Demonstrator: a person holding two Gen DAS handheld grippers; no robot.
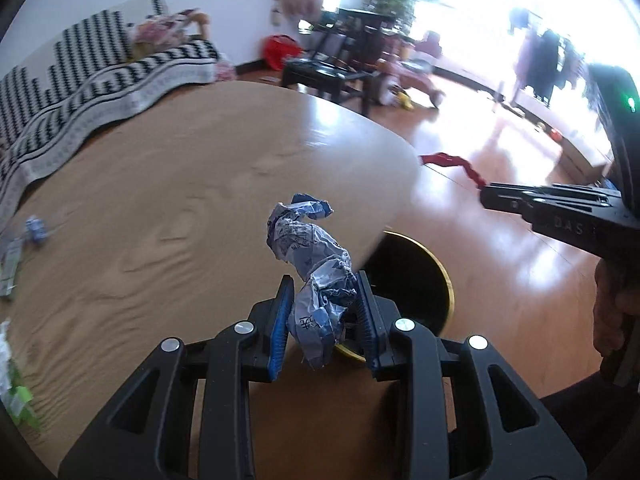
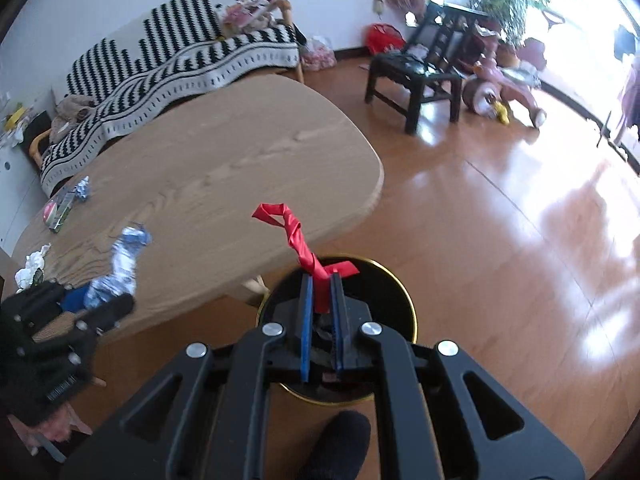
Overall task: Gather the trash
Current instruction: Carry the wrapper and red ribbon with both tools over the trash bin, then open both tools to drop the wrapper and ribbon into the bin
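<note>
Crumpled blue-and-white printed wrapper (image 1: pixel 316 276) sits pinched in my left tool (image 1: pixel 324 308), its blue pads narrowed on the lower half while the twisted top pokes out ahead of the tips. Just beyond and below that tool lies the edge of the wooden desk (image 1: pixel 180 184), with the black, gold-rimmed bin (image 1: pixel 416 280) to its right on the floor. My right tool (image 2: pixel 320 292) is clamped tight on a twisted red strip (image 2: pixel 298 236), knotted near its far end, hanging directly over the bin's mouth (image 2: pixel 384 292). More scraps (image 2: pixel 30 268) lie on the desk off to the left.
</note>
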